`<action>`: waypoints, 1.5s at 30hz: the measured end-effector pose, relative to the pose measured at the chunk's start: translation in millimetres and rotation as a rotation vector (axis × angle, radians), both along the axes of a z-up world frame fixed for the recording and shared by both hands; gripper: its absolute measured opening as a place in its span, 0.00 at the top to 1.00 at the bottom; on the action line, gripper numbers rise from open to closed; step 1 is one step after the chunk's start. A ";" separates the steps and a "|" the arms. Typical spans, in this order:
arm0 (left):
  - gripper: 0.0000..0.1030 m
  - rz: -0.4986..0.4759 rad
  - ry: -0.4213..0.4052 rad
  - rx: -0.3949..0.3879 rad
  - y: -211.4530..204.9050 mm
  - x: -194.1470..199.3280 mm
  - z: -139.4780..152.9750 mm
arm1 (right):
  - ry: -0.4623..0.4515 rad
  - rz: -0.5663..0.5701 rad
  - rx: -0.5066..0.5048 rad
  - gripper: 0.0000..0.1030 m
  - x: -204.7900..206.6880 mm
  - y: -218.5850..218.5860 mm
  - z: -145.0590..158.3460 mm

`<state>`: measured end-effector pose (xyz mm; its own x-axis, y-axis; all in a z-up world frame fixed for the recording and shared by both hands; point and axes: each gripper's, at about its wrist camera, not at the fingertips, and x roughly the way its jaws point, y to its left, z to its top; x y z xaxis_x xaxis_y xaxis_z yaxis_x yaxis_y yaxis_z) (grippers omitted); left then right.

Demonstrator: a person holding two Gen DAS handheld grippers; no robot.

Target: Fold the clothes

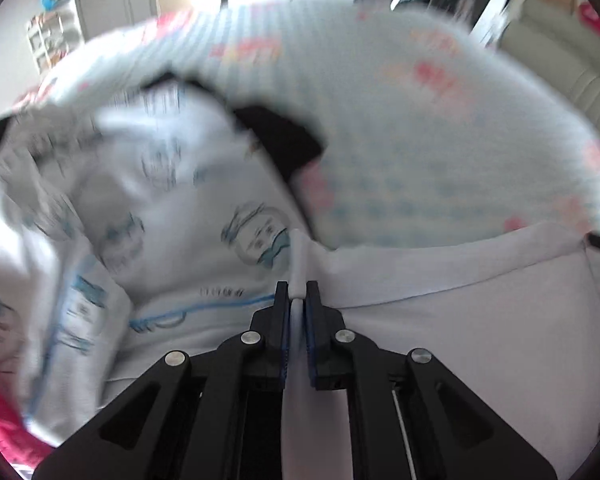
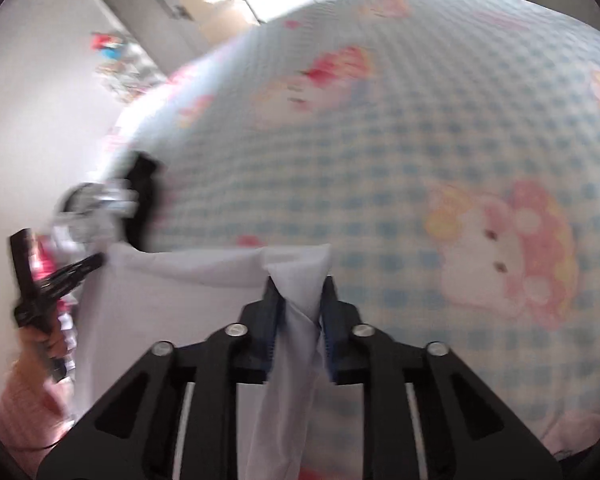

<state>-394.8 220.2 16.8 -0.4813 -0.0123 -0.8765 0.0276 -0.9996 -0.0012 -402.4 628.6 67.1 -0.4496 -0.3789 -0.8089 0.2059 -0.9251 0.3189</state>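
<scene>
**Both grippers pinching one white garment over the bed**

L gripper (image 1: 298,294): jaws clamped tight on a thin fold of the white garment (image 1: 440,320), cloth squeezed betw. the blue pads (image 1: 310,344). From the pinch, the garment's top edge runs taut to the right, w/ the cloth hanging below it and filling the lower right of the left wrist view.

R gripper (image 2: 299,292): jaws closed on a bunched corner of the same white garment (image 2: 172,300), a small peak of cloth sticking up above the tips and a twisted strip trailing down betw. the fingers. The edge stretches left from here toward the L gripper (image 2: 60,276), seen blurred at the far left, w/ a pink sleeve (image 2: 24,408) below it.

Garment is held up, stretched betw. the two grippers, above a bed cover (image 2: 420,140) w/ blue checks and pink cartoon figures.

Left wrist view also shows a white printed cloth (image 1: 160,200) w/ blue cartoon faces, crumpled on the bed at left, and something black (image 1: 284,140) just beyond it, too blurred to name. Red-pink fabric (image 1: 0,408) at lower left edge.
</scene>
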 end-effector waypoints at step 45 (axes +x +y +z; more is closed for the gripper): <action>0.50 -0.137 -0.035 0.138 78.9 379.2 22.4 | -0.038 0.018 0.173 0.52 378.6 -76.0 -17.3</action>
